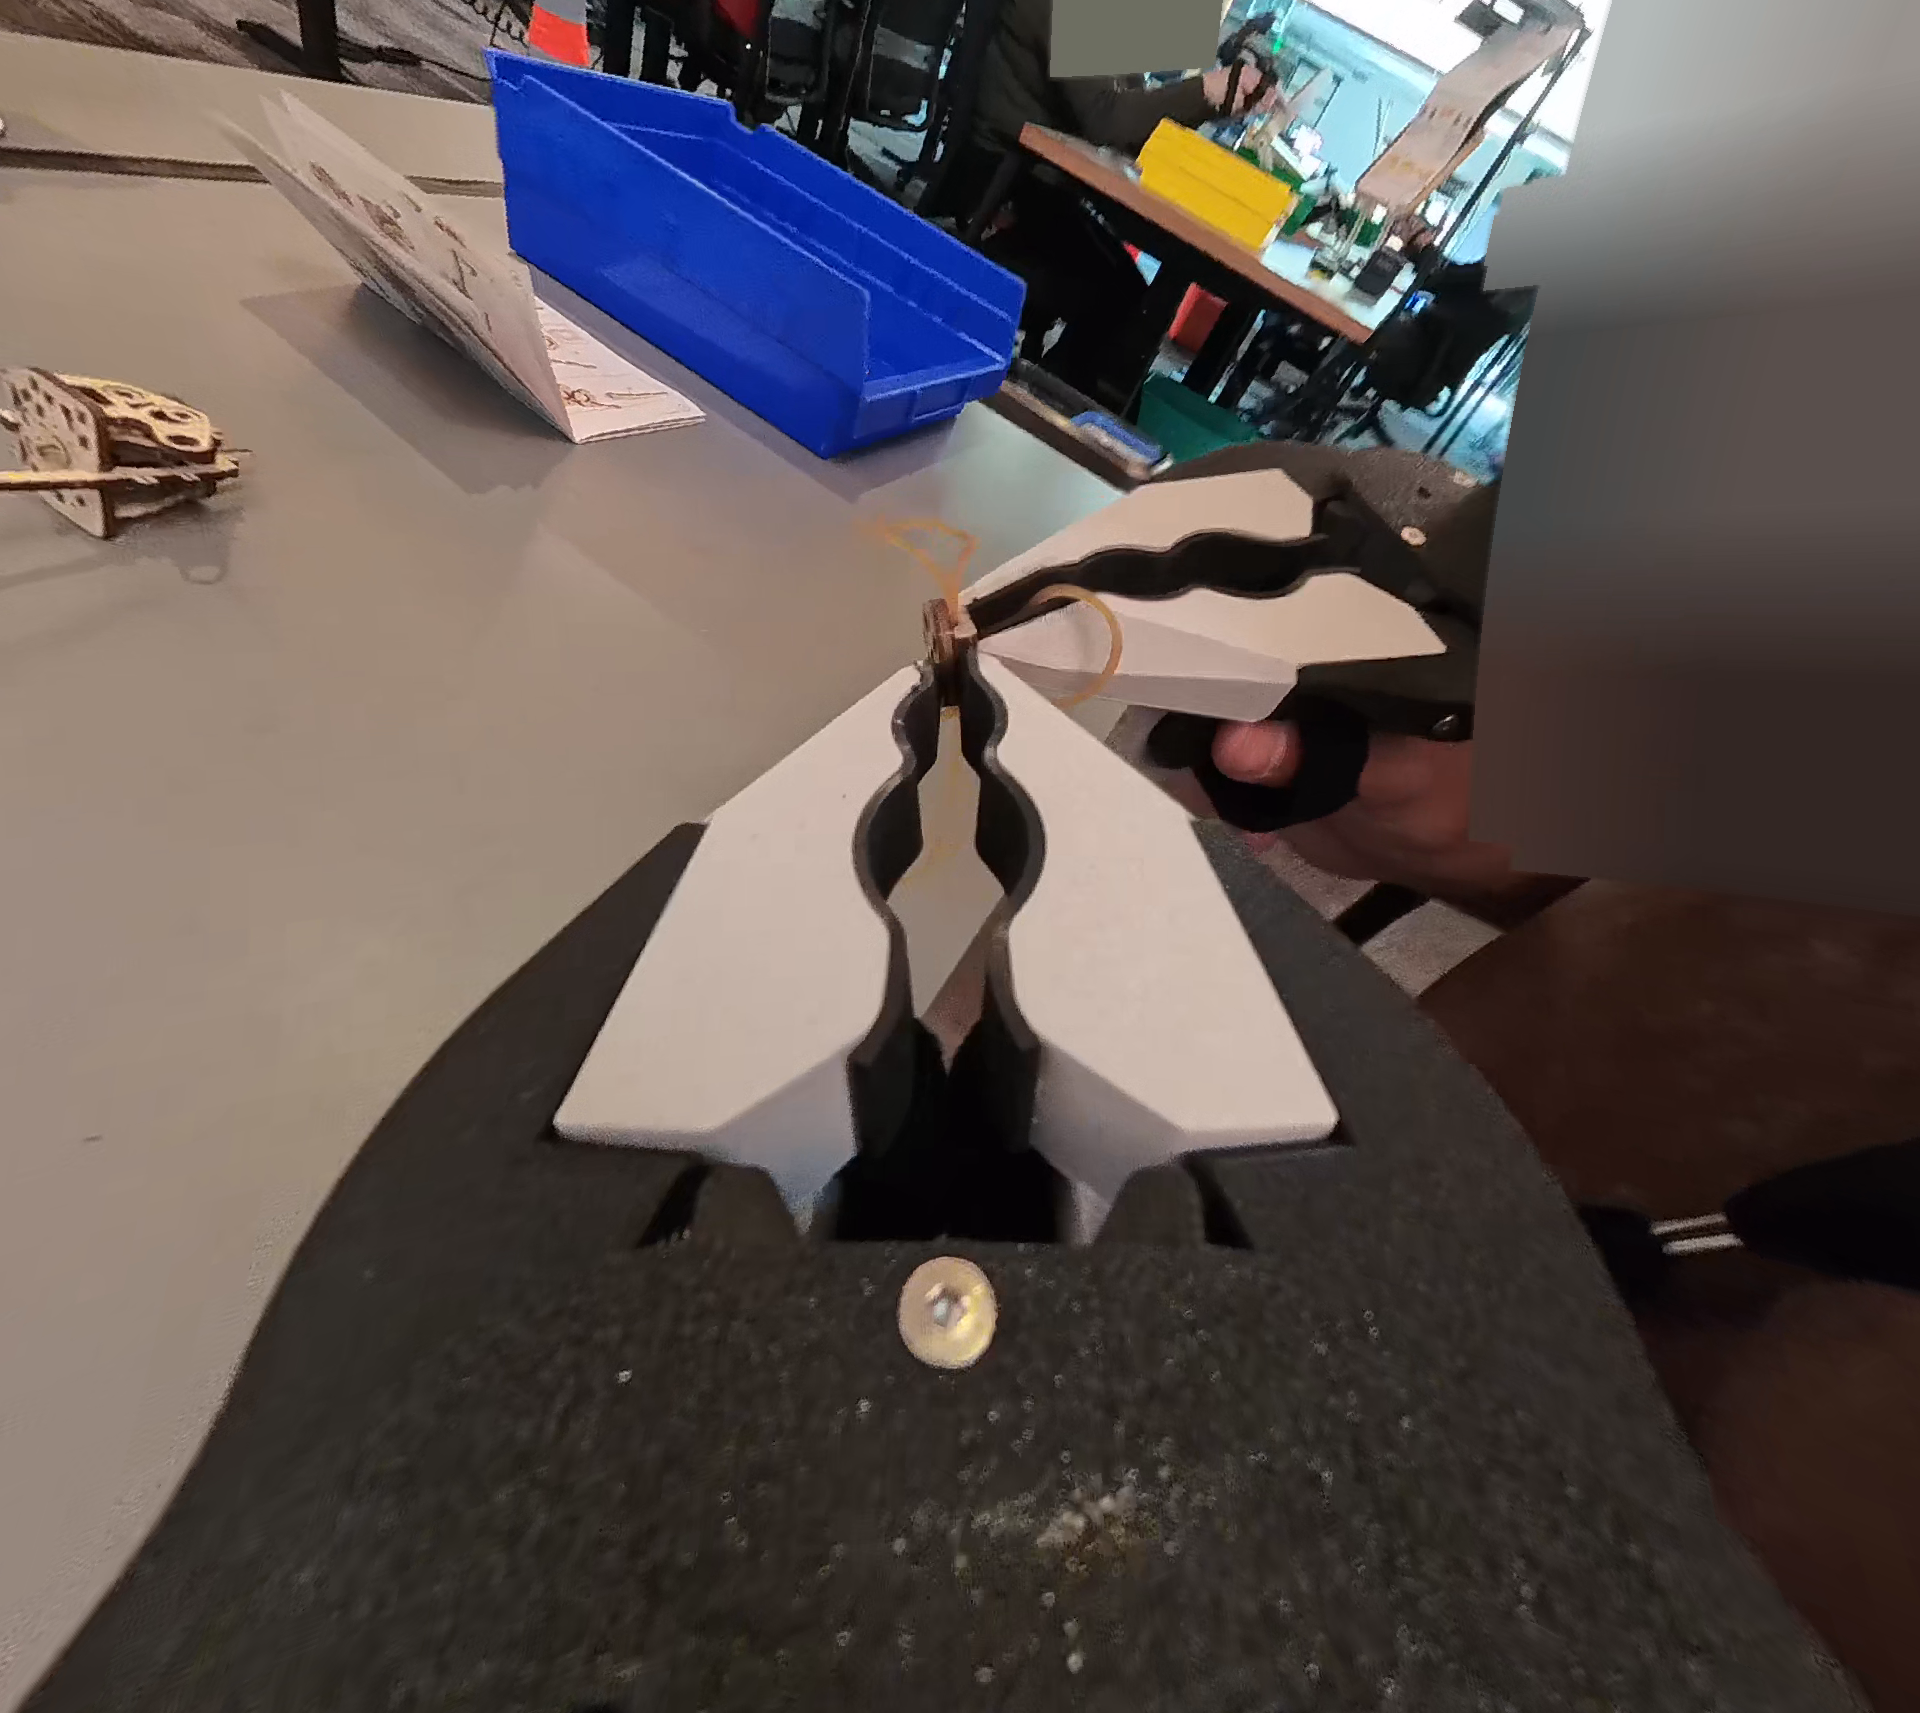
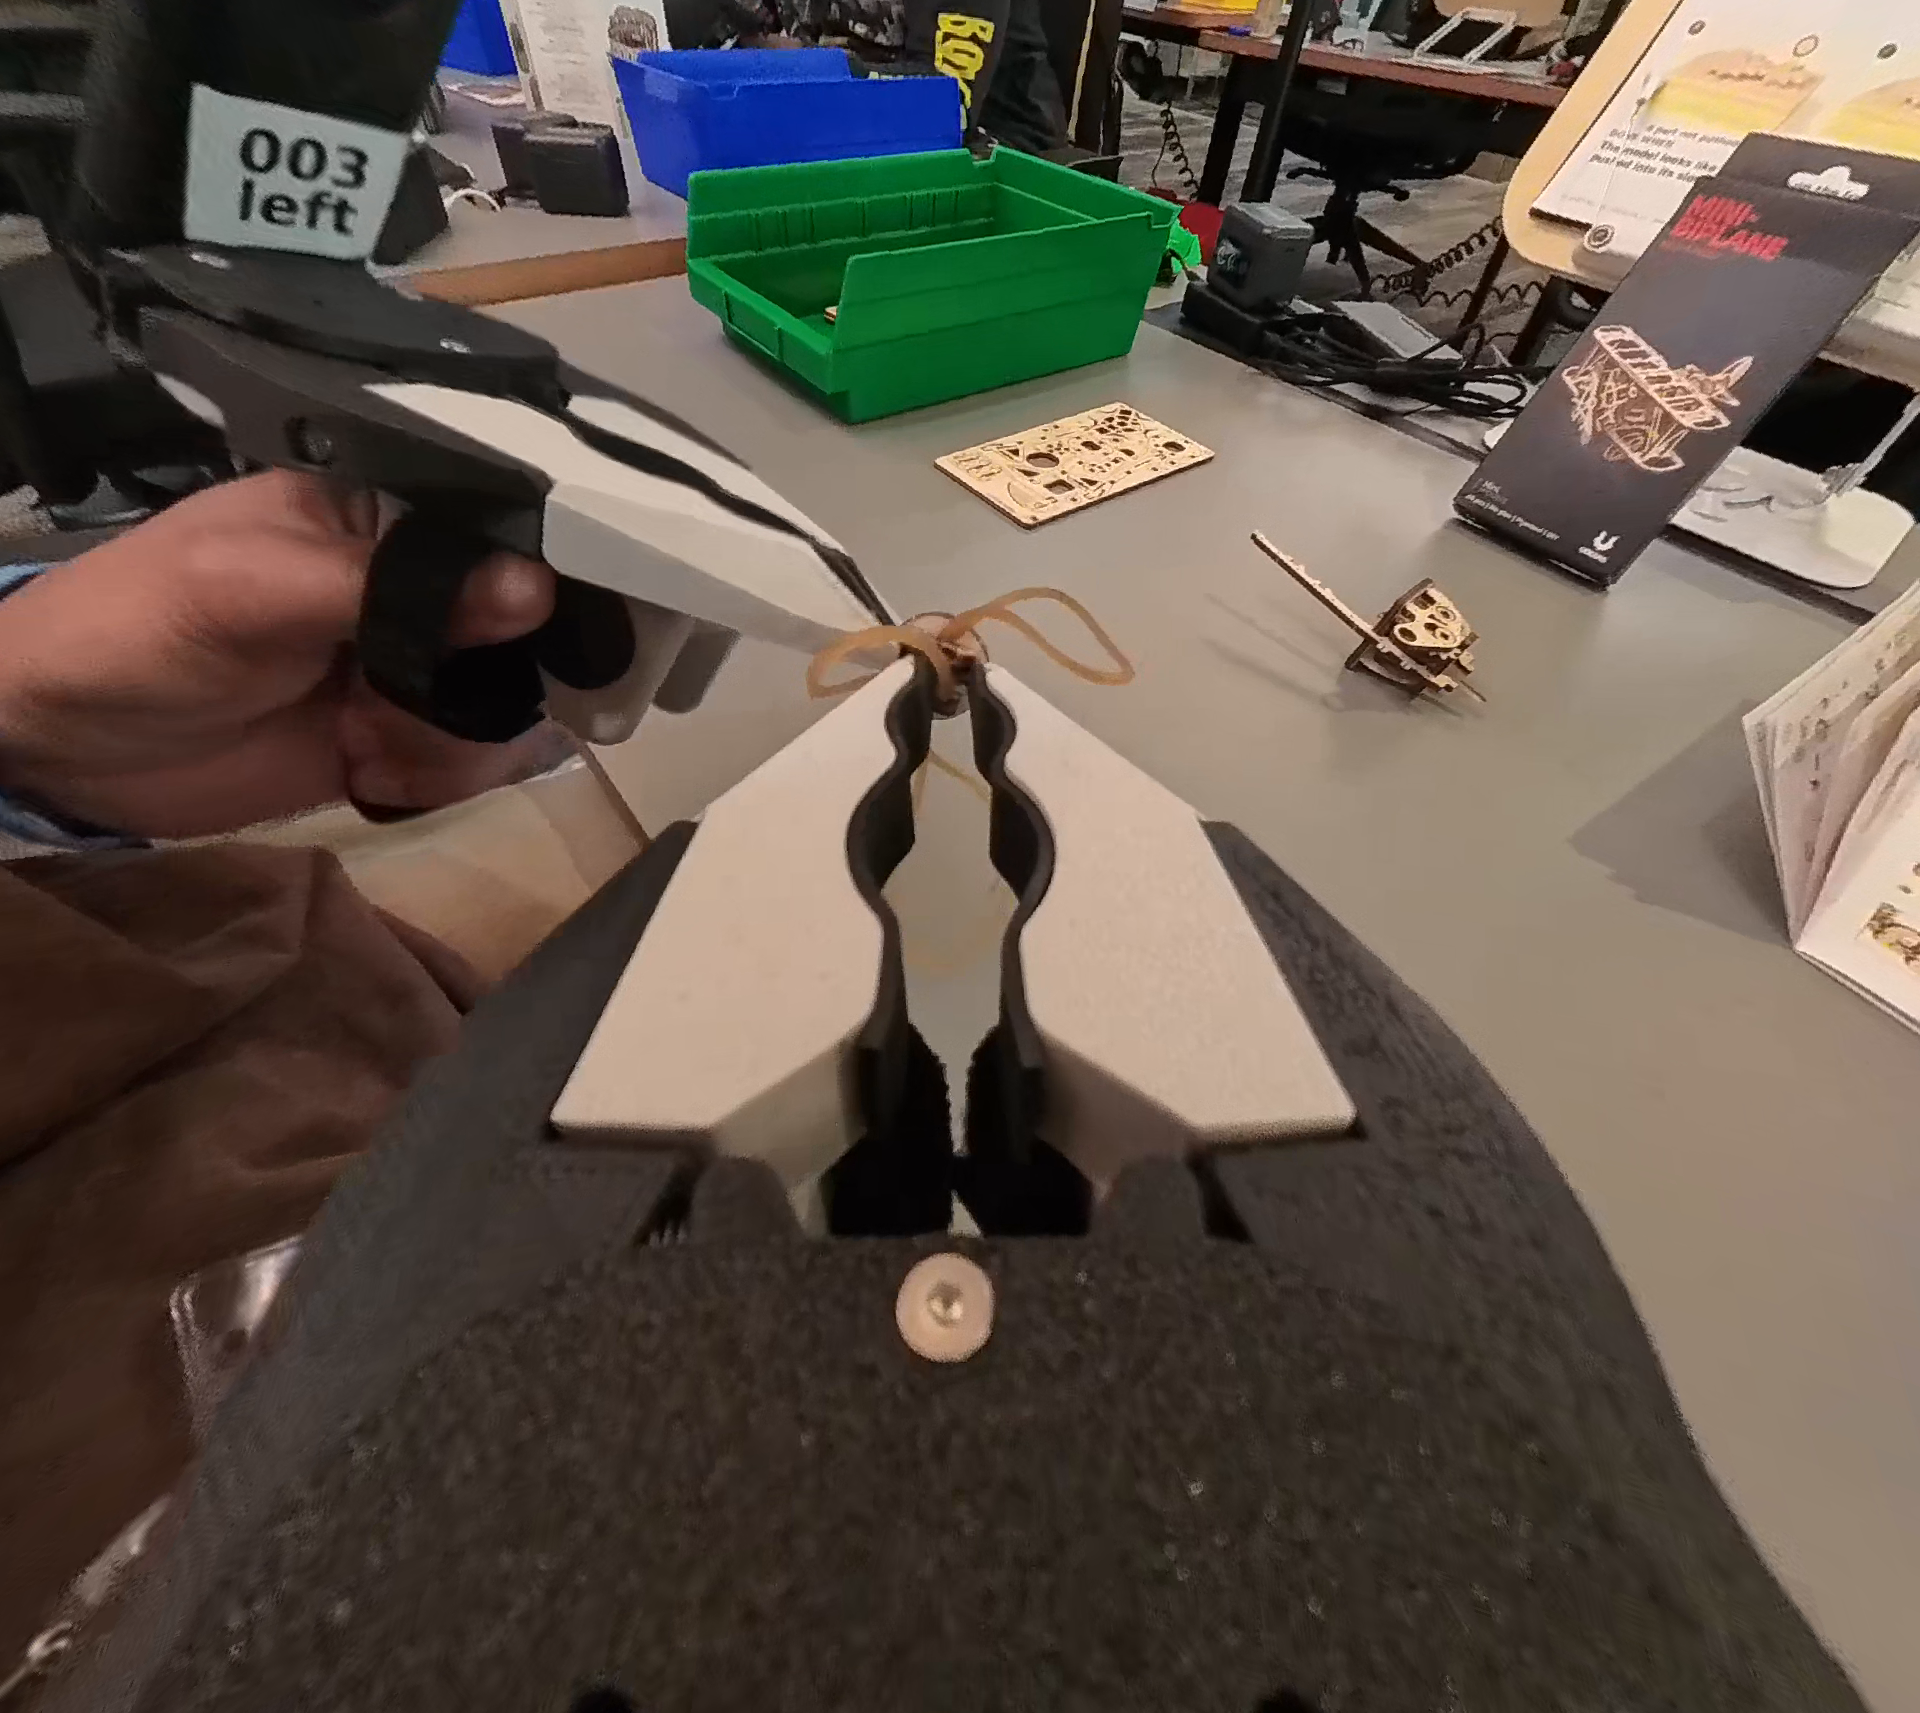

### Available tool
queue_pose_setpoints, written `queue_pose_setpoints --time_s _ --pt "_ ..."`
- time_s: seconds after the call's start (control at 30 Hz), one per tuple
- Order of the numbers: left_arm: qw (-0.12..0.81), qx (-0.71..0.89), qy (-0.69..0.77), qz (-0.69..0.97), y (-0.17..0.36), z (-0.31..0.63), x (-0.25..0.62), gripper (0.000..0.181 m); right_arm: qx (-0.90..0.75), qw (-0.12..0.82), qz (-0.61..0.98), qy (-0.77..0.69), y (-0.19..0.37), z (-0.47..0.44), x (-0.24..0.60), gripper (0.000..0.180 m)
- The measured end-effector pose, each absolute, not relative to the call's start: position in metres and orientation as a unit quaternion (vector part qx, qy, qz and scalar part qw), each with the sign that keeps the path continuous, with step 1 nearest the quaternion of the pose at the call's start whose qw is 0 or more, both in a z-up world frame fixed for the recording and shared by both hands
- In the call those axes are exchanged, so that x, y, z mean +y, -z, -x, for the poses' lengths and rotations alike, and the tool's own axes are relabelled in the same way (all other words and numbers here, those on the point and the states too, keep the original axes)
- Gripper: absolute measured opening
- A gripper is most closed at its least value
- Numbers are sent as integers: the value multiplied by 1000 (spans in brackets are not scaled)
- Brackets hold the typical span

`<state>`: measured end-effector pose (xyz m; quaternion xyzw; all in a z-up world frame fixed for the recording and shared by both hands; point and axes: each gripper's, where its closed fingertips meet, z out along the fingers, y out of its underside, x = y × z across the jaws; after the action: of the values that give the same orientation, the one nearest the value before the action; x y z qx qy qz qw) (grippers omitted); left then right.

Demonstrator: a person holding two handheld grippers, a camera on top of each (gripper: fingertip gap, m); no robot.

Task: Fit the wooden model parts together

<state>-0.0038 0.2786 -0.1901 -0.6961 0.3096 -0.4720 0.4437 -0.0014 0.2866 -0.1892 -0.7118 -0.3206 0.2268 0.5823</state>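
Overhead, both tools, left (image 1: 948, 676) and right (image 2: 943, 676), clenched on one small wooden wheel (image 1: 942, 633) above grey tabletop (image 1: 416, 676)

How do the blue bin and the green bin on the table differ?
The blue bin is long and narrow; the green bin is wider and squarer. The blue bin looks empty, while the green bin holds a small pale piece on its floor. A folded instruction booklet stands beside the blue bin; a wooden parts sheet lies before the green one. Both are open-topped plastic bins.
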Motion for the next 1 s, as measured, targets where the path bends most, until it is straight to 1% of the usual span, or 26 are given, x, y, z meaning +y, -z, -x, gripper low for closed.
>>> queue_pose_setpoints --time_s 0.13,0.23,0.37,0.5,0.8,1.0 --pt "428 261 513 696 188 4 280 1 -302 580 724 -219 188 1 287 6" --pt "434 249 515 696 188 3 280 1 -294 576 733 -212 188 0 288 6" --pt "456 272 486 694 187 2 280 1 -277 568 736 -242 188 -1 287 3" --pt "462 283 476 693 187 1 280 1 -281 571 733 -240 188 -1 288 2" --pt "457 303 477 687 186 -1 279 1 -291 577 728 -230 186 -3 288 0" --pt "450 305 475 692 190 -2 279 1 -292 560 739 -234 189 -5 288 0"
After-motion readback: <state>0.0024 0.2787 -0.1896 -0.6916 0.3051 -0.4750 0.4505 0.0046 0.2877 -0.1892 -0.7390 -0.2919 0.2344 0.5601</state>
